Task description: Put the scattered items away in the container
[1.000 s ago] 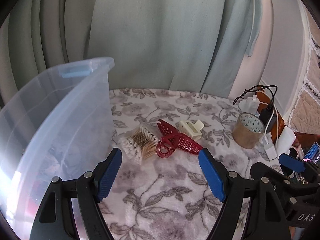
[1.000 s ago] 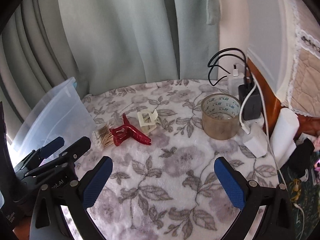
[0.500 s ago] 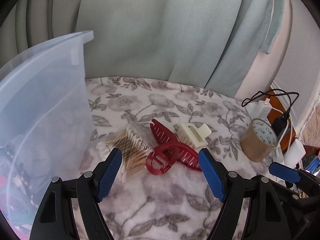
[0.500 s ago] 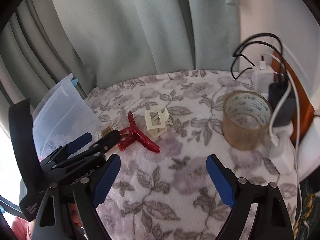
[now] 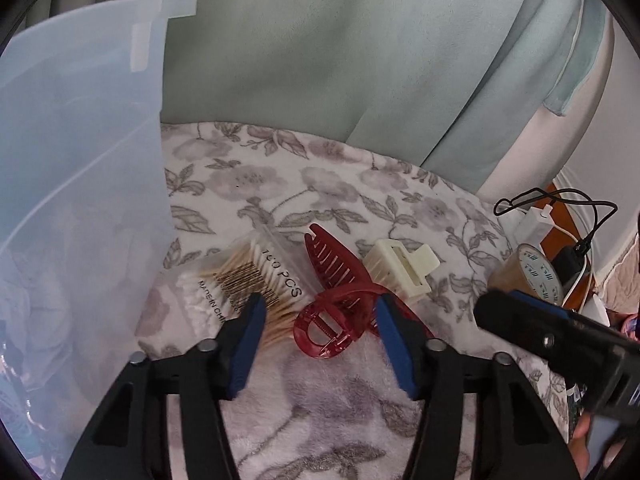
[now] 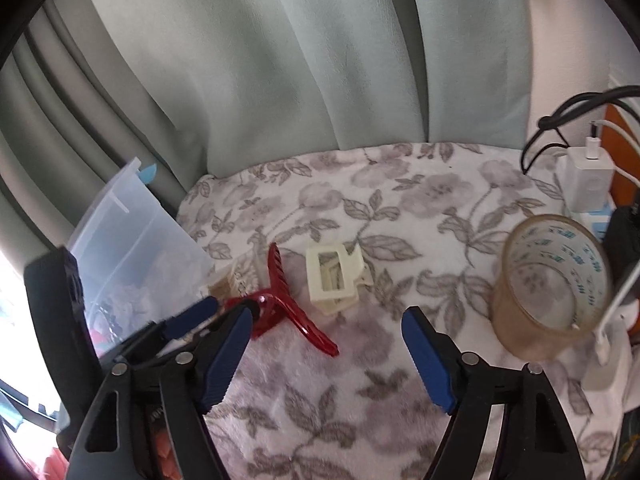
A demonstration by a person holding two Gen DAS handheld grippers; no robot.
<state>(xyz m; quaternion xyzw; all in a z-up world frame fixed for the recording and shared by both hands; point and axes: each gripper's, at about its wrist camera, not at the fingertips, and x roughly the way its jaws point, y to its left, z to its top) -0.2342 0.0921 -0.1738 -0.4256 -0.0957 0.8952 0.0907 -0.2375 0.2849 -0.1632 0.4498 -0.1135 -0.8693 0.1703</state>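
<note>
A red hair claw (image 5: 334,300) lies on the floral cloth; my left gripper (image 5: 318,334) is open with its blue pads either side of the claw's ring end. A packet of cotton swabs (image 5: 244,284) lies left of it, a cream hair clip (image 5: 402,270) right of it. The clear plastic container (image 5: 80,184) stands at the left. My right gripper (image 6: 328,354) is open above the cloth, near the red claw (image 6: 286,304) and cream clip (image 6: 334,278). The left gripper's fingers (image 6: 192,314) show beside the claw in the right wrist view.
A roll of brown tape (image 6: 554,284) stands at the right, also in the left wrist view (image 5: 528,276). White chargers and black cables (image 6: 588,176) sit behind it. Green curtains (image 6: 280,64) hang behind the table. The container (image 6: 132,248) holds several items.
My left gripper has moved forward and down until its pads flank the red claw. My right gripper has moved forward toward the cream clip. Both stay open.
</note>
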